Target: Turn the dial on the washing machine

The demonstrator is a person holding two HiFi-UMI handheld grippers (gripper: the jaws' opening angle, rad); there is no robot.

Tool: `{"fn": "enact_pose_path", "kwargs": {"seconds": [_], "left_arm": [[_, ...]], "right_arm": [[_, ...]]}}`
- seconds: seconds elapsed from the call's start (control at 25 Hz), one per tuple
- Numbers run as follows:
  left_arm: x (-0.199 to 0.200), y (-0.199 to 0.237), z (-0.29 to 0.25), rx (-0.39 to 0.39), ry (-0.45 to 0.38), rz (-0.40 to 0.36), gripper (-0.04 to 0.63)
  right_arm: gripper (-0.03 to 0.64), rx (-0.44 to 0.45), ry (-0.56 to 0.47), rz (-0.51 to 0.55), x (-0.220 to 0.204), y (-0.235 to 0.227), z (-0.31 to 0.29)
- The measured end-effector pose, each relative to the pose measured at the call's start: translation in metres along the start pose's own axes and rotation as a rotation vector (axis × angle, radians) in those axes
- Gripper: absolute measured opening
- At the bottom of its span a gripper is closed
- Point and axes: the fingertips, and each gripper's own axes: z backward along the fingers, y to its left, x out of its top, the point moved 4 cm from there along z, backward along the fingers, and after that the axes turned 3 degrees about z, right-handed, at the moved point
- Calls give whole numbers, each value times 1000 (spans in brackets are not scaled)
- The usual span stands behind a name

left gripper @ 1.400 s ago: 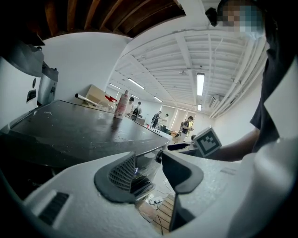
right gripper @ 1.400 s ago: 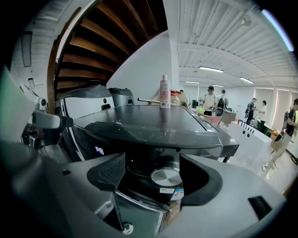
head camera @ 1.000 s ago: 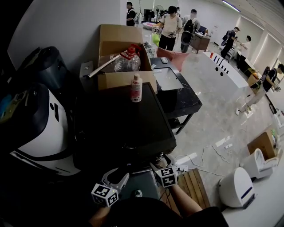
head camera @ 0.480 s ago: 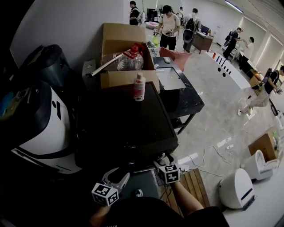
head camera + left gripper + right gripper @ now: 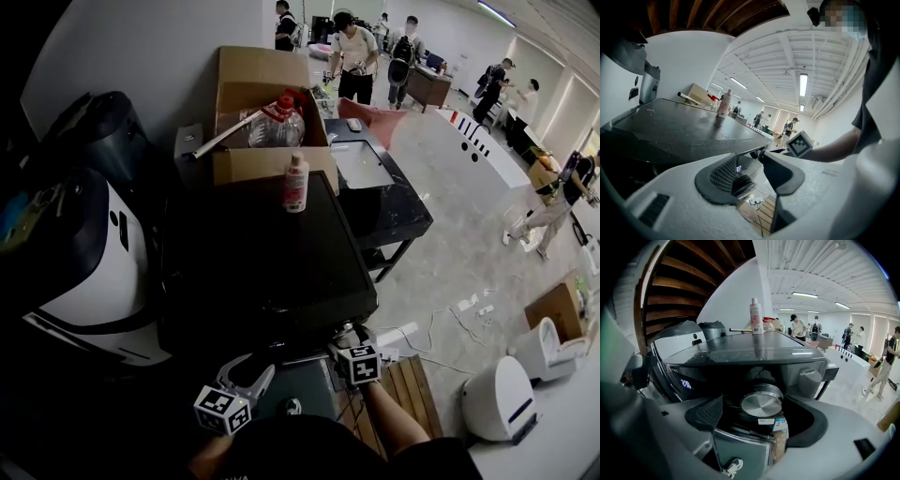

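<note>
On the near front of the washing machine (image 5: 262, 272), the silver dial (image 5: 761, 404) sat between the opening jaws of our right hand-held gripper (image 5: 759, 420), pads clear of it. We held our left hand-held gripper (image 5: 749, 158) open and empty.

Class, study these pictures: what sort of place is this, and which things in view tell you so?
Probably a big open lab or workshop hall, not a home: a washing machine stands by a cardboard box, several people work across the wide floor, and strip lights line the ceiling.
</note>
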Motion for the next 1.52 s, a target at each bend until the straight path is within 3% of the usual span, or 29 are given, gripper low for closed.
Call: {"fn": "enact_pose_path", "kwargs": {"seconds": [0.32, 0.52, 0.68, 1.0, 1.28, 1.52], "left_arm": [[0, 6, 5, 25, -2, 8, 184], [-2, 12, 13, 55, -12, 17, 184], [-6, 15, 17, 70, -12, 28, 184], [-2, 13, 13, 58, -19, 25, 184], [-3, 14, 13, 69, -15, 29, 184], [-4, 15, 12, 69, -12, 33, 183]], "right_arm": [[371, 41, 86, -54, -30, 9, -12], [397, -39, 7, -61, -22, 7, -4], [394, -92, -65, 21, -5, 4, 5], [297, -140, -44, 40, -3, -5, 1], [273, -75, -53, -21, -3, -13, 1], [273, 18, -54, -149, -5, -18, -2]]}}
